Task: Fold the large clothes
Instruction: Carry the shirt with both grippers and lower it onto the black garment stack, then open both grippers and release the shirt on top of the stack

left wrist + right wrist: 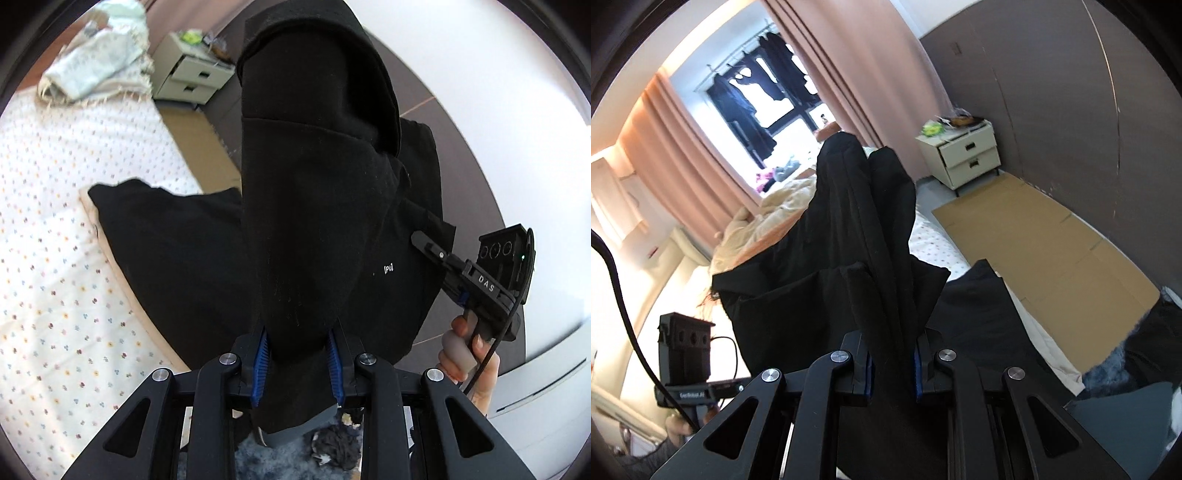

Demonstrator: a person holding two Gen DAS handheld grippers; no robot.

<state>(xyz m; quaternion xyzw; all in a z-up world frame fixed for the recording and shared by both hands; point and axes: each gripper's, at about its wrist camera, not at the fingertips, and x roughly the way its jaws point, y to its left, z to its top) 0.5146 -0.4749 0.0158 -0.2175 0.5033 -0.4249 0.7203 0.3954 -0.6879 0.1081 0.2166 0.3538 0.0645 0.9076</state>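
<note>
Above the bed [55,258], with its white sheet dotted in small flowers, we hold a large black garment [314,221] up in the air with both tongs. Our left tongs [298,363] are clenched on a thick bunch of the black cloth, which runs between the blue pads [260,363] and rises away from the camera in a tall, hood-like fold. Our right tongs [892,363] are likewise clenched on a gathered ridge of the same garment, its folds standing up ahead of the fingers. In the left wrist view the right tongs show at the far right, their tips touching the cloth near a small white logo [388,268], with the right hand [467,354] wrapped on the handle. Part of the garment trails down and lies on the bed's near edge. A crumpled pale blanket [99,59] sits far up the bed. Beside the bed, on the floor, lies a flattened sheet of cardboard [1045,254], and beyond it a cream nightstand [964,158] with two drawers stands against a grey-brown wall. Pink curtains [683,155] frame a window where dark clothes hang.
</note>
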